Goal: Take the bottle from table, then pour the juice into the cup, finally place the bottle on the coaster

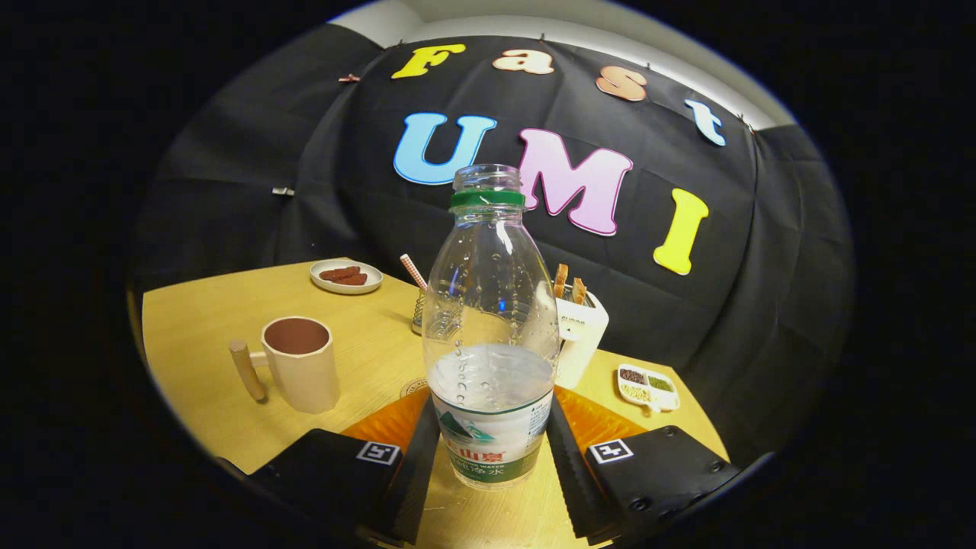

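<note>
Bottle (489, 335) between tongs (492, 450) — cup (301, 364) alongside

Clear bottle (490, 328), green collar; beige cup (303, 364).

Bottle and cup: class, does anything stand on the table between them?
Nothing visible does. The bottle stands upright between the gripper fingers, and only bare table separates it from the cup to its left.

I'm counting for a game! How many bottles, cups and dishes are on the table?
Bottles: 1, the clear bottle standing between the gripper fingers
Cups: 1, the mug
Dishes: 2, the round plate and the divided dish
Total: 4
</note>
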Tool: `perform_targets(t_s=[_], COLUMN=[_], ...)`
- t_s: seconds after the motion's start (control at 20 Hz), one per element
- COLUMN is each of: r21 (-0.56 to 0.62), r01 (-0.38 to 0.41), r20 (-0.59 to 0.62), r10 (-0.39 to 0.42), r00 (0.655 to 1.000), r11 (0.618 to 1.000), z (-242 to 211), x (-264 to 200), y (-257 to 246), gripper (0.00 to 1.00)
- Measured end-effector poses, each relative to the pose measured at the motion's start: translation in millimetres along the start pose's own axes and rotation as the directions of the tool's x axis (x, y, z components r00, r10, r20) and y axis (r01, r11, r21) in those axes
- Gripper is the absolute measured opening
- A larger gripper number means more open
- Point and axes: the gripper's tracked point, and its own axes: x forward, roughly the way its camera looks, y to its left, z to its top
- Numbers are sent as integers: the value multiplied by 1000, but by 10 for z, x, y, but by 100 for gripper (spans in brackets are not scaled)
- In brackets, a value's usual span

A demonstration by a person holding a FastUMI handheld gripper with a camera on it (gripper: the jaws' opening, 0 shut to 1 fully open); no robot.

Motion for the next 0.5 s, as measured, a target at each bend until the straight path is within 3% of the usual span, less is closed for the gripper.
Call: perform_targets(t_s=[0.3,0.5], r21=[-267,-417], r01=[-41,-21], r20=[-3,-19], r10=[42,14], r00=[999,1000], r11=[963,909], z=[122,126], x=[102,183], y=[206,279], gripper=[74,74])
